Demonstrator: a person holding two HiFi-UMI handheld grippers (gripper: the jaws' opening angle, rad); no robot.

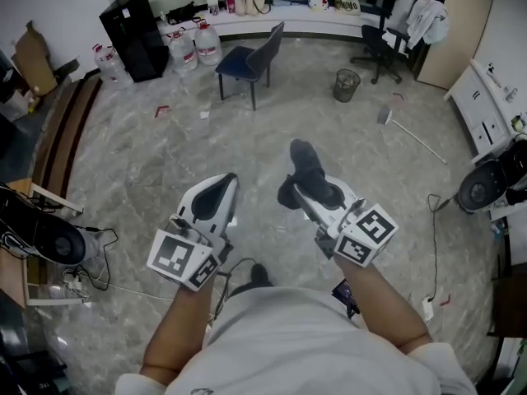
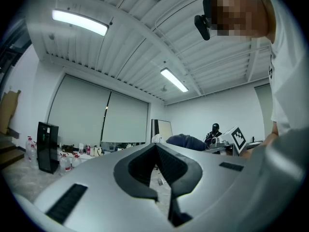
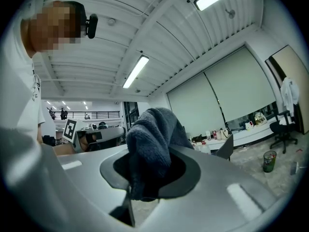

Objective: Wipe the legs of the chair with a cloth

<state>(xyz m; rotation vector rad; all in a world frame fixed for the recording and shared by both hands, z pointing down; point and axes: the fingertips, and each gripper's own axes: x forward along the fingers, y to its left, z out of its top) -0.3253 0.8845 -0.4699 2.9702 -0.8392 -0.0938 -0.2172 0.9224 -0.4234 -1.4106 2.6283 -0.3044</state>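
Observation:
A dark blue chair (image 1: 251, 58) with thin metal legs stands far off near the back counter; it also shows small in the right gripper view (image 3: 224, 148). My right gripper (image 1: 309, 189) is shut on a dark grey-blue cloth (image 1: 306, 177), which bunches up between its jaws (image 3: 152, 144). My left gripper (image 1: 216, 196) is shut, with nothing between its jaws (image 2: 155, 164). Both grippers are held close to the person's body, well short of the chair.
A mesh waste bin (image 1: 346, 84) stands right of the chair. Water jugs (image 1: 194, 46) and a black cabinet (image 1: 132, 34) line the back left. A black office chair (image 1: 379, 48), a broom (image 1: 410, 129) and floor cables (image 1: 434, 230) are at the right.

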